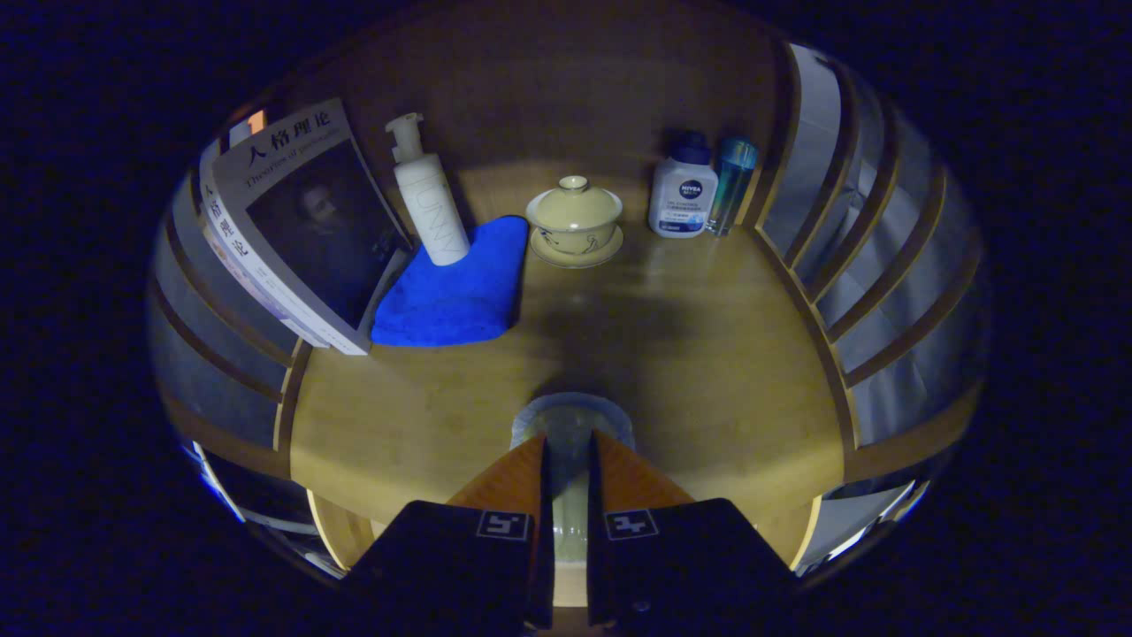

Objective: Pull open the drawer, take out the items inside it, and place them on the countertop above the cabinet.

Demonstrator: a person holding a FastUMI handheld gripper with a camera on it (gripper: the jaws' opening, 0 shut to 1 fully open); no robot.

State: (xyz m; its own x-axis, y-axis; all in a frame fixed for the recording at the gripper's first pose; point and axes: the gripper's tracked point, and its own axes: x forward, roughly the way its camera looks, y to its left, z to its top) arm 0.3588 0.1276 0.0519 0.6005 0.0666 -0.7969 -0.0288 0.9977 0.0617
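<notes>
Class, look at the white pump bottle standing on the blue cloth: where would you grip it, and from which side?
Grip the pump bottle around its straight body, below the narrow pump head, coming from the front over the blue cloth. It stands upright, leaning slightly, with books close on one side, so the front is freest. The gripper looks nearly shut on a pale, glassy object, so it would likely have to let go first.

Blue cloth — books beside.
</notes>
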